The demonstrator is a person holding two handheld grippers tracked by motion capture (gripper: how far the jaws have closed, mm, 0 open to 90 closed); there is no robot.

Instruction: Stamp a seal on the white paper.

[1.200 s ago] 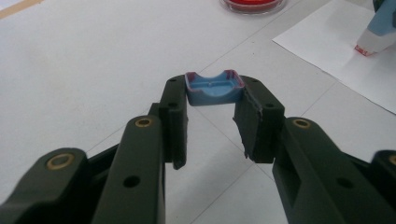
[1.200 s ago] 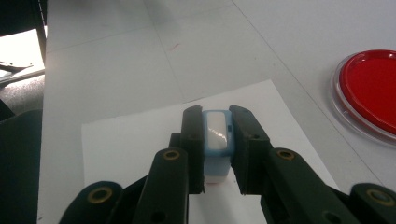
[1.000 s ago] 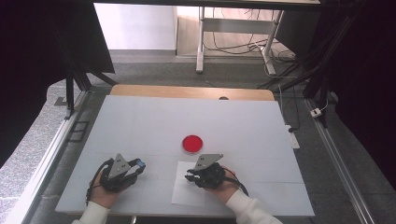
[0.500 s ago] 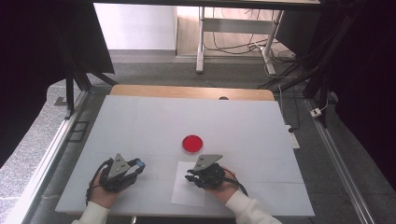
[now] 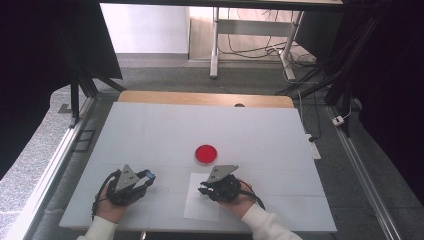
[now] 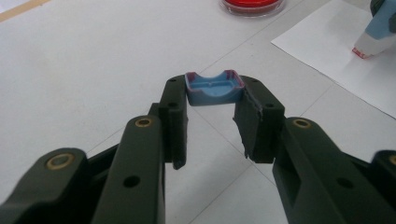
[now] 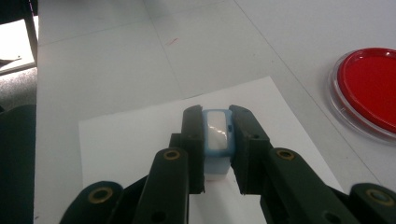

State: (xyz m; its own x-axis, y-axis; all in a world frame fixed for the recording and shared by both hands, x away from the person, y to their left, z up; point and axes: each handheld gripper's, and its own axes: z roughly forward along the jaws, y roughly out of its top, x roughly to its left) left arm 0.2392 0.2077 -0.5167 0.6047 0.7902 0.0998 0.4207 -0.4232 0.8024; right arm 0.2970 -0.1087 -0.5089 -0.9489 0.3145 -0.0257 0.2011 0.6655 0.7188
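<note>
My left gripper [image 6: 214, 105] is shut on a small blue cap [image 6: 214, 89], held by its two sides just above the white table. From above, this gripper [image 5: 146, 177] lies at the front left, with the cap [image 5: 150, 175] at its tips. My right gripper [image 7: 216, 123] is shut on a light-blue stamp [image 7: 216, 136] with a white face. The stamp stands tip-down on a white sheet of paper [image 7: 130, 140]. In the high view the right gripper [image 5: 204, 190] rests over the paper [image 5: 200, 206]. From the left gripper view the stamp [image 6: 377, 33] touches the paper [image 6: 336, 51].
A round red dish [image 5: 205, 154] sits on the white table [image 5: 250, 130] just beyond the paper, and it appears again in the right gripper view [image 7: 369, 91]. A wooden strip runs along the table's far edge. Metal rails flank both sides.
</note>
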